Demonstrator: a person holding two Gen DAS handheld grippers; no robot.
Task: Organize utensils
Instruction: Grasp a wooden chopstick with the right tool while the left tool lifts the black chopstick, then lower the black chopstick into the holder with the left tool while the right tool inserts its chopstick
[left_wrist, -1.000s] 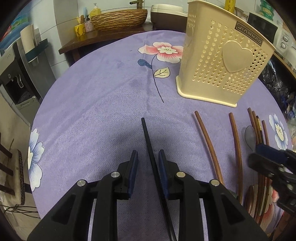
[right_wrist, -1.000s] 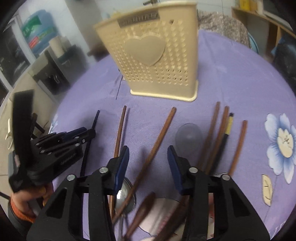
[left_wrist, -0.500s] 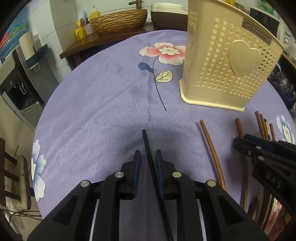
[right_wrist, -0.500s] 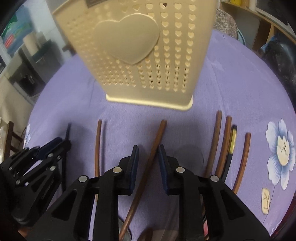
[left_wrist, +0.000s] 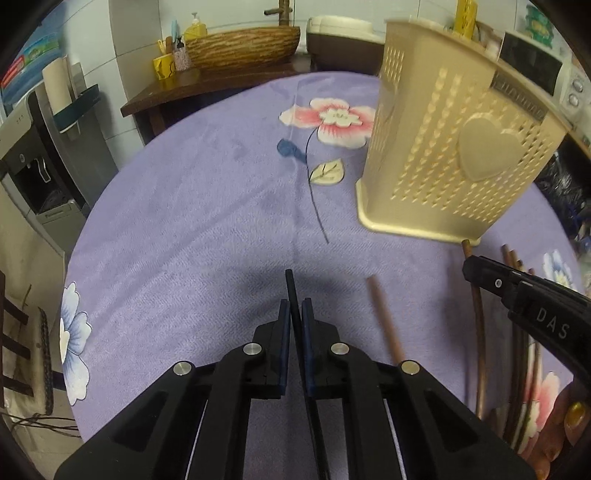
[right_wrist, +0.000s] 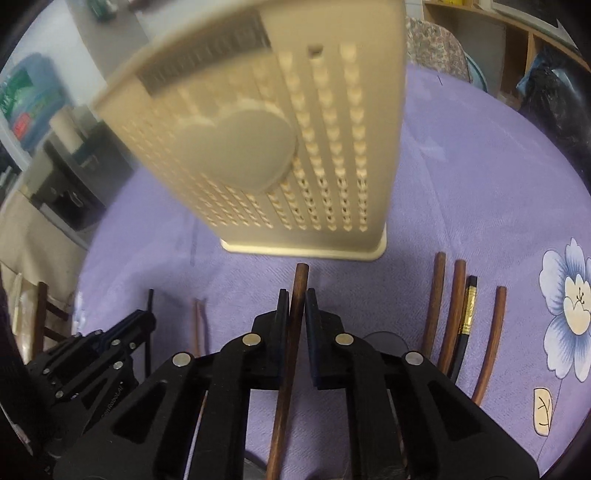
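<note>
Both sets of jaws have closed, the left gripper (left_wrist: 293, 314) clamping a black chopstick (left_wrist: 289, 286), the right gripper (right_wrist: 295, 306) a brown chopstick (right_wrist: 300, 280), ready to lift toward the beige basket (right_wrist: 332, 155) just beyond.

Beyond the round surface (left_wrist: 192, 236) in its purple flowered cloth we see white tiled walls (left_wrist: 122, 33), a dark wooden side table (left_wrist: 207, 86) bearing a woven basket (left_wrist: 242, 48), and a water dispenser (left_wrist: 33, 166).

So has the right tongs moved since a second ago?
Yes. The right tongs moved forward toward the cream perforated plastic basket, which now looms closer, and shut on the brown wooden chopstick.
</note>
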